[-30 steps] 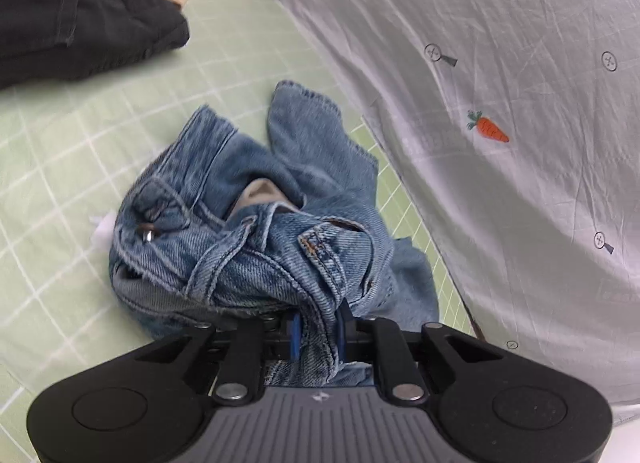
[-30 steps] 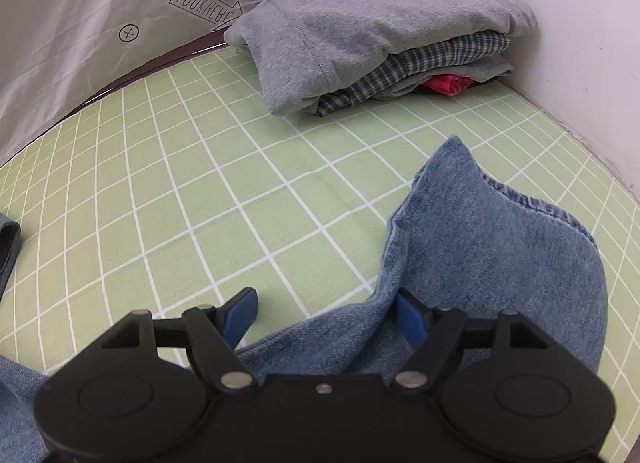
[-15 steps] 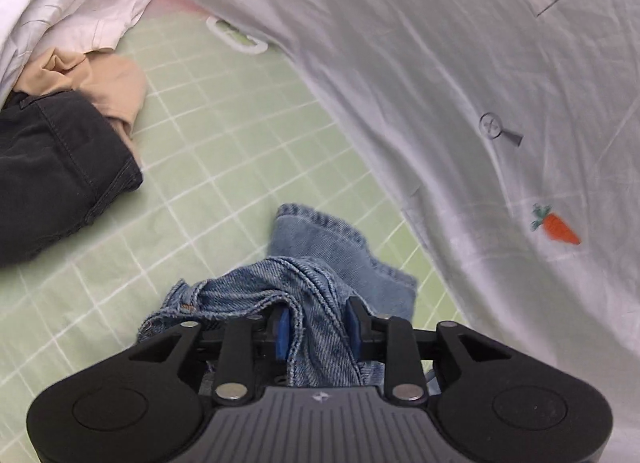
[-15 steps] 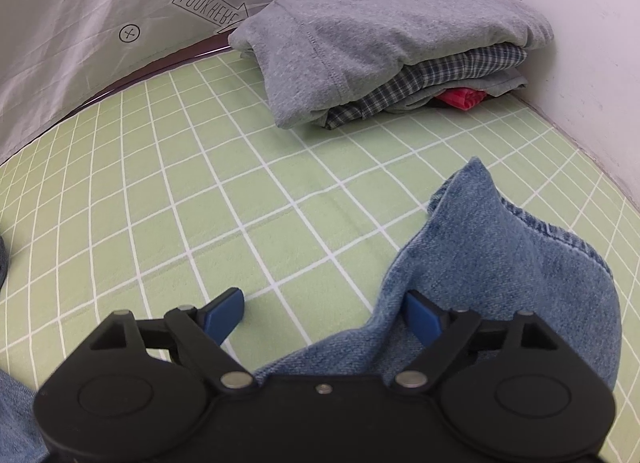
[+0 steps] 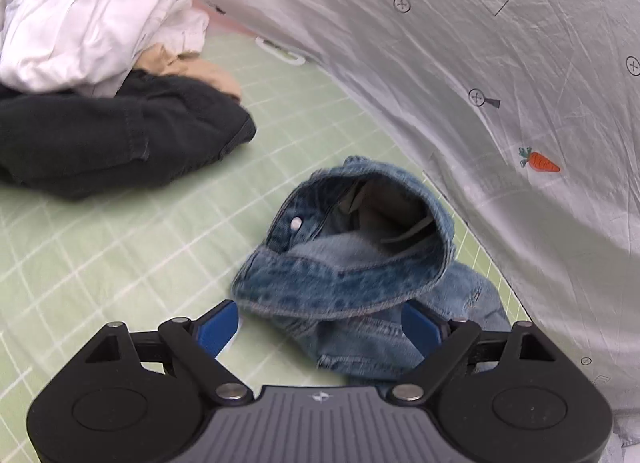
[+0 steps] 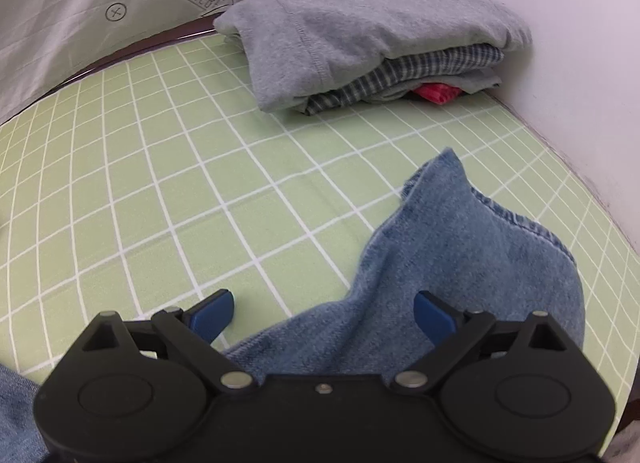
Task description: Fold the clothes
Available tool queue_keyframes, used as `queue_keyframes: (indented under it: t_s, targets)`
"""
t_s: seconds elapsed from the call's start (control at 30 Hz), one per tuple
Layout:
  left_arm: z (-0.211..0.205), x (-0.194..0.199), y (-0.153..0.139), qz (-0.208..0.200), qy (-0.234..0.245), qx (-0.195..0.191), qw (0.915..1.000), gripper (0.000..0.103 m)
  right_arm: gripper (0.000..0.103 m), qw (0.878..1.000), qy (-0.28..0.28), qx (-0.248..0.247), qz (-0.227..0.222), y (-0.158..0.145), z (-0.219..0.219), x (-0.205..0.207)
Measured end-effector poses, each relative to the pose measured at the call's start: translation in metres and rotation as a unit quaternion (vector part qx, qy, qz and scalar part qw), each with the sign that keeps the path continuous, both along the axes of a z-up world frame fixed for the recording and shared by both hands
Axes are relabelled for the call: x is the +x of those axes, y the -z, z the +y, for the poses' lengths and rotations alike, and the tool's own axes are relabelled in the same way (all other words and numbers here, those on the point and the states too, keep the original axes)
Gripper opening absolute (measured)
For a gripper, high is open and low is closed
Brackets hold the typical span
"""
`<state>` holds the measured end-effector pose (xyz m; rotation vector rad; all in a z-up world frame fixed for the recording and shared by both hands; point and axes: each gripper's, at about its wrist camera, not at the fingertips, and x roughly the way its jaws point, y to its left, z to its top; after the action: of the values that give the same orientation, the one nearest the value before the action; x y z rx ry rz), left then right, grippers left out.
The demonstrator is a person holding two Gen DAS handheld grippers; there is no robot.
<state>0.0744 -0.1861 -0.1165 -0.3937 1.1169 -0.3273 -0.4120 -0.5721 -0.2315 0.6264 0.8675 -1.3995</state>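
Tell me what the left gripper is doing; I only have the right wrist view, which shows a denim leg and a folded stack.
Observer: The left gripper is open, its blue fingers spread on either side of the jeans' waistband.
Operator: Is it gripping the denim?
Observer: No, the waistband lies loose between the fingers, with its opening gaping toward the camera.
Operator: Anything else on that side?
Observer: An unfolded pile: a black garment with white cloth on top.
Operator: And my side?
Observer: The right gripper is open over the jeans leg.
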Motion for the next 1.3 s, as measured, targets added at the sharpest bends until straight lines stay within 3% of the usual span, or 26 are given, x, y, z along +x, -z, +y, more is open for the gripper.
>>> queue_keyframes:
  t_s: [0.1, 0.13, 0.17, 0.27, 0.3, 0.47, 0.6, 0.7, 0.8, 0.9, 1.0, 1.03, 1.17, 1.23, 1.3]
  targets:
    - [0.01, -0.024, 0.01, 0.023, -0.003, -0.001, 0.9997, 0.089, 0.085, 0.998, 0.019, 0.008, -0.055, 0.001, 0.0, -0.012]
    - [0.014, -0.032, 0.013, 0.03, -0.004, -0.001, 0.9995, 0.089, 0.068, 0.998, 0.02, 0.0, -0.053, -0.001, -0.001, -0.013]
    - [0.017, -0.039, 0.016, 0.038, -0.005, -0.001, 0.9993, 0.089, 0.038, 0.998, 0.021, -0.007, -0.051, -0.003, -0.002, -0.013]
    - [0.012, -0.049, 0.019, 0.045, 0.005, -0.013, 0.9989, 0.089, 0.007, 0.995, 0.038, -0.012, -0.086, -0.007, -0.016, -0.022]
    - [0.008, -0.05, 0.018, 0.047, 0.01, -0.011, 0.9988, 0.089, 0.006, 0.994, 0.038, -0.018, -0.099, -0.011, -0.018, -0.023]
    - [-0.011, -0.06, 0.01, 0.033, 0.048, 0.046, 0.9972, 0.089, 0.006, 0.984, 0.013, -0.075, -0.162, -0.047, -0.015, -0.025]
    - [-0.014, -0.075, 0.003, 0.025, 0.074, 0.055, 0.9954, 0.089, 0.006, 0.962, -0.009, -0.158, -0.223, -0.101, 0.018, -0.044]
    - [-0.014, -0.086, 0.001, 0.021, 0.091, 0.063, 0.9937, 0.089, 0.006, 0.952, 0.005, -0.188, -0.242, -0.123, 0.04, -0.07]
    - [-0.015, -0.094, 0.004, 0.026, 0.102, 0.073, 0.9918, 0.089, 0.006, 0.966, 0.007, -0.149, -0.212, -0.107, 0.053, -0.093]
    - [-0.018, -0.101, 0.006, 0.033, 0.113, 0.079, 0.9899, 0.089, 0.006, 0.989, 0.015, -0.045, -0.142, -0.058, 0.062, -0.106]
    - [-0.023, -0.111, 0.003, 0.029, 0.129, 0.086, 0.9874, 0.089, 0.008, 0.989, 0.05, 0.037, -0.132, -0.026, 0.072, -0.123]
    - [-0.024, -0.115, 0.002, 0.029, 0.133, 0.089, 0.9867, 0.089, 0.011, 0.989, 0.052, 0.038, -0.13, -0.026, 0.074, -0.125]
    - [-0.028, -0.126, 0.0, 0.031, 0.148, 0.096, 0.9838, 0.089, 0.049, 0.991, 0.038, 0.02, -0.129, -0.033, 0.076, -0.133]
    - [-0.027, -0.131, 0.0, 0.031, 0.15, 0.1, 0.9831, 0.089, 0.063, 0.991, 0.024, 0.004, -0.133, -0.038, 0.075, -0.135]
    - [-0.025, -0.136, 0.0, 0.033, 0.151, 0.102, 0.9827, 0.089, 0.074, 0.986, 0.018, 0.017, -0.165, -0.033, 0.065, -0.137]
